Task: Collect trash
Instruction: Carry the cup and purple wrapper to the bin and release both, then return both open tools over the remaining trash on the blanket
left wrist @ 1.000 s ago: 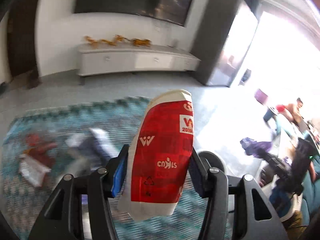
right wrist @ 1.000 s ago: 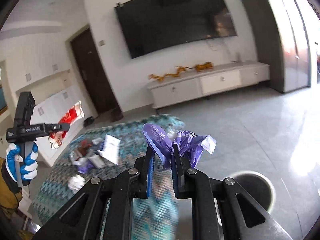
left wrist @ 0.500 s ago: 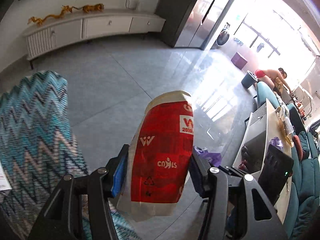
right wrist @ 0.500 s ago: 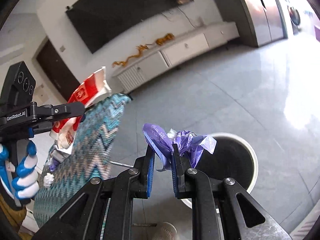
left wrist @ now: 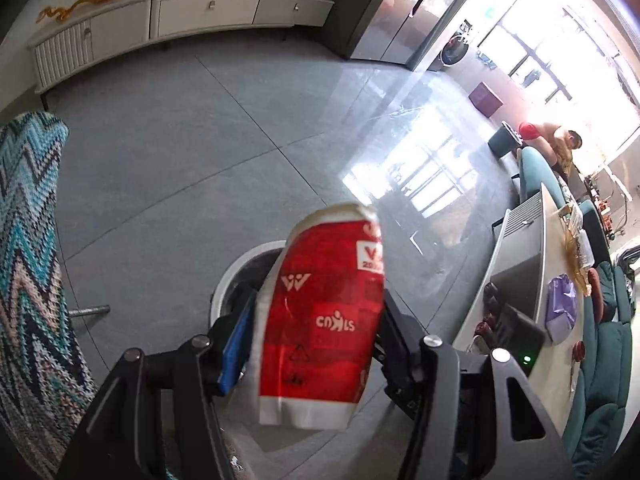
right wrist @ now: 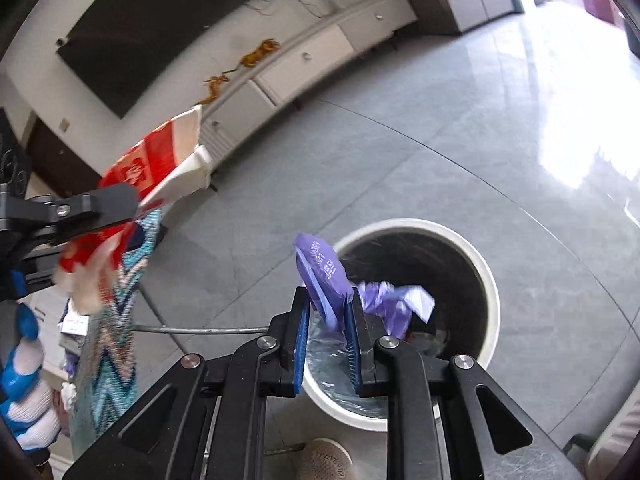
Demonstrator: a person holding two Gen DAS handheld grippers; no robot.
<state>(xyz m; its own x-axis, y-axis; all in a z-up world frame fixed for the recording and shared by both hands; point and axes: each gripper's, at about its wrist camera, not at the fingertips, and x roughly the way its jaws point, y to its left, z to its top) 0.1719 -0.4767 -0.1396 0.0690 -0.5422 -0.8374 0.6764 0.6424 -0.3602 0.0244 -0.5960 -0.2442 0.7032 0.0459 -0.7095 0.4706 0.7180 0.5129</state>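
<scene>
Both jaws have just been opening over the bin (right wrist: 490, 292): right gripper (right wrist: 328, 344) is loosening on the light, crumpled purple wrapper (right wrist: 324, 276); left gripper (left wrist: 312, 344) is releasing the flimsy red packet (left wrist: 324, 320).

The right gripper (right wrist: 327, 338) is matte black, with two angular arms, each with triangular cut-outs and round silver screws at the joints. Its fingers carry ribbed blue pads (right wrist: 301, 348). The left gripper (left wrist: 316, 336) is built the same, black with silver screws and a blue pad on its left finger. The hand (right wrist: 22, 376) at the near left wears a white knitted glove with bright blue patches.
</scene>
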